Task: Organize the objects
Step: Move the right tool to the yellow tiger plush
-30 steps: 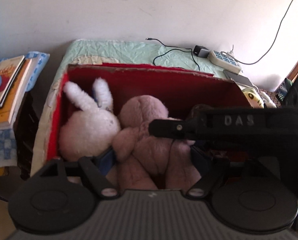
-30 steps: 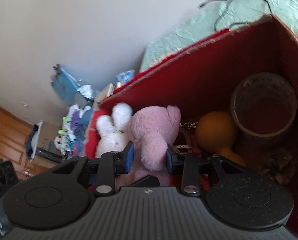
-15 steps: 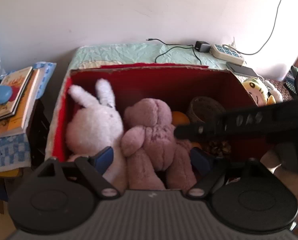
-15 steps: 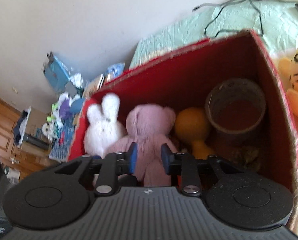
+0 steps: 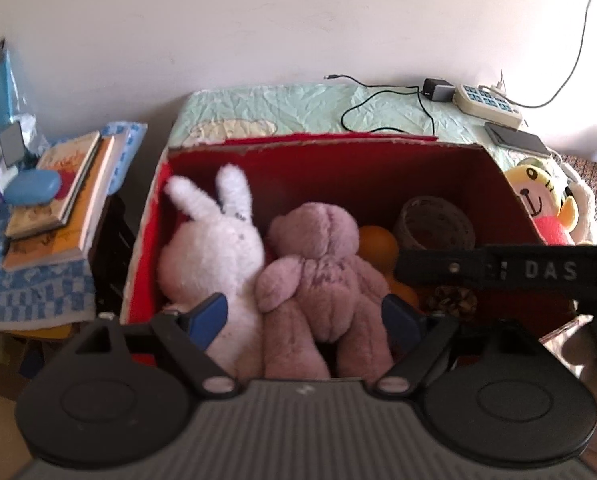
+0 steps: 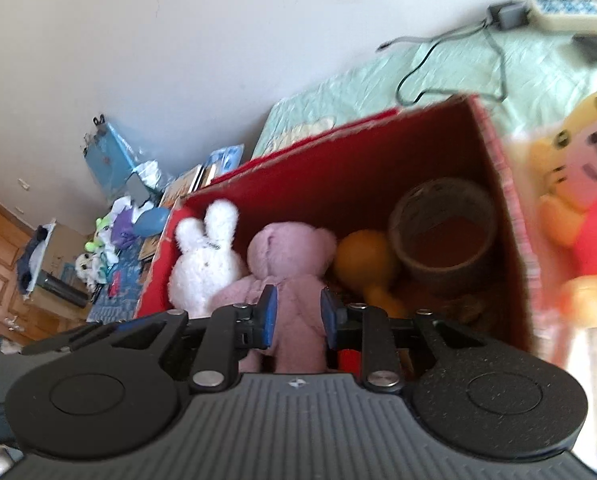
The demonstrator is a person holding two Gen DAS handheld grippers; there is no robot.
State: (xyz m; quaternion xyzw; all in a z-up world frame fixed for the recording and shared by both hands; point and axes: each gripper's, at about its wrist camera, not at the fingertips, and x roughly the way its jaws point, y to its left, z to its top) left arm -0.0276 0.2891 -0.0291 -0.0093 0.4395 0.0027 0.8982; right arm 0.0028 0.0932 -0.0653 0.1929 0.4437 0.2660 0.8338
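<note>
Already packed: the red box (image 5: 510, 200) holds a white rabbit (image 5: 210, 252), a pink bear (image 5: 318, 268), an orange ball-shaped toy (image 6: 360, 258), a brown round basket (image 6: 444, 236) and a pine cone (image 5: 452, 300).
Left to do: I judge that the yellow tiger plush (image 6: 578, 208) is next; it lies outside the box, just beside its right wall, on the green bedcover (image 5: 298, 100).
Left gripper (image 5: 304, 316): about half open, with nothing pressed between its blue pads; it hangs over the near rim of the box, above the rabbit and the bear.
Right gripper (image 6: 296, 316): the jaws have just been closing and now stand nearly shut. The bear appears between the pads, but it sits lower in the box (I read this as only behind them, not held).
Textures: rabbit and bear are fluffy and soft; the ball is smooth; the basket looks woven and stiff; the cone is scaly.
Box: cardboard with a rough torn edge, red inside.
Side clutter: books (image 5: 70, 192) stacked at the left.
</note>
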